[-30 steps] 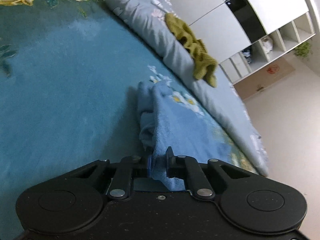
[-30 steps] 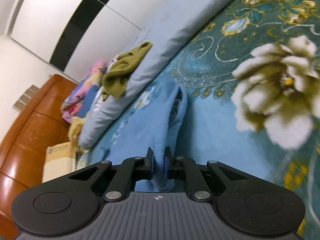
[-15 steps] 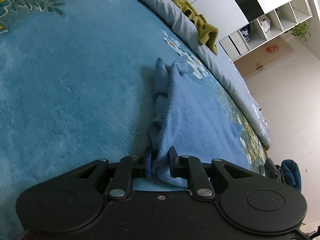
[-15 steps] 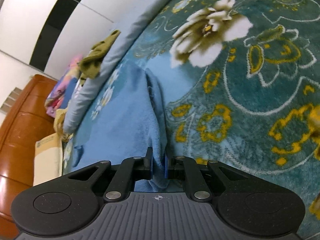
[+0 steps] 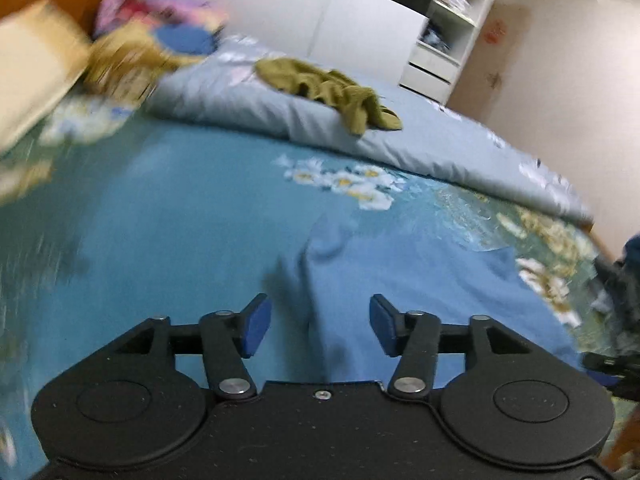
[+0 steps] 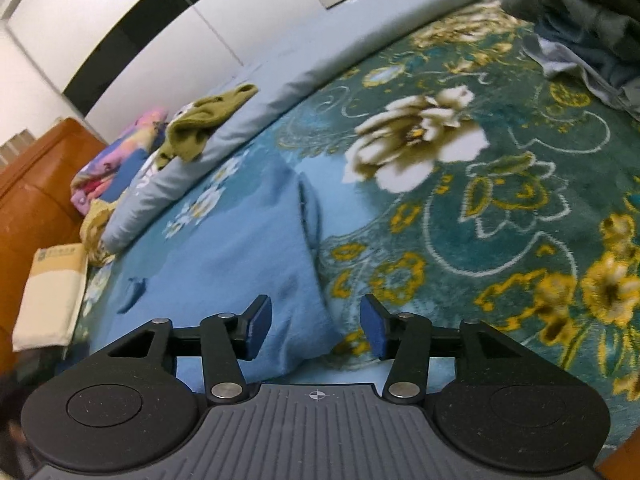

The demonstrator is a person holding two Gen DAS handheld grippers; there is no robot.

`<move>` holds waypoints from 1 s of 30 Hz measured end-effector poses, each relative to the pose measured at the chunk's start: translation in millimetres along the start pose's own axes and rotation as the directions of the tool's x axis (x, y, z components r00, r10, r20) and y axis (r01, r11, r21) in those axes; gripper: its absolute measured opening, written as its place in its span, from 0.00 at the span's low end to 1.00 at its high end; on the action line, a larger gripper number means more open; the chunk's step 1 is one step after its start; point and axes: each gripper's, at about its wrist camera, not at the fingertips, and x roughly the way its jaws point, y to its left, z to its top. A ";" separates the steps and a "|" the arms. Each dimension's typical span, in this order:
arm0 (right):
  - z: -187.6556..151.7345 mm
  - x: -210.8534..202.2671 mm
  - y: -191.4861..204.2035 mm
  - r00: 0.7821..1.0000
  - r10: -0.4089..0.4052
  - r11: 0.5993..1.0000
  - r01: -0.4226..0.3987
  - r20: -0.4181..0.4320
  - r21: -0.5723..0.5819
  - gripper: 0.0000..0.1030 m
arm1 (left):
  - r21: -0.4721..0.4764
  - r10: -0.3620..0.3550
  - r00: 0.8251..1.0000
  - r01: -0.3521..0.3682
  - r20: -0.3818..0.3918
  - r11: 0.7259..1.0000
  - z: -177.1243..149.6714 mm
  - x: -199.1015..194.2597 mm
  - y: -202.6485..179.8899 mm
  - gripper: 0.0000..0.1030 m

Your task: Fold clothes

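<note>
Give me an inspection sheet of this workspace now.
Surface: floral teal blanket over the bed.
Job's things: blue garment lies flat, released, folded edge on its right.
Clutter: olive garment on the grey quilt; dark clothes pile; tan box.
Grippers: left gripper and right gripper open, empty, above the garment's near edge.
Cables: nothing seen.
Surroundings: white wardrobe, shelving, wooden headboard.
</note>
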 end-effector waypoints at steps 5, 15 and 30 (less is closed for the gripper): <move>-4.3 -3.9 3.3 1.000 0.027 0.999 -0.027 0.007 -0.028 0.57 | 0.082 0.068 0.995 -0.063 -0.066 0.995 22.4 55.6 -13.2 0.53; -2.4 9.9 -15.7 0.999 0.040 0.999 -0.039 -0.029 0.029 0.59 | -0.165 0.257 0.964 -0.265 -0.068 0.950 19.9 67.1 39.6 0.52; 29.2 62.3 -5.9 0.994 0.104 0.990 -0.099 -0.044 0.103 0.41 | -0.206 -0.333 0.933 0.303 -0.133 0.930 -36.1 32.5 -60.5 0.08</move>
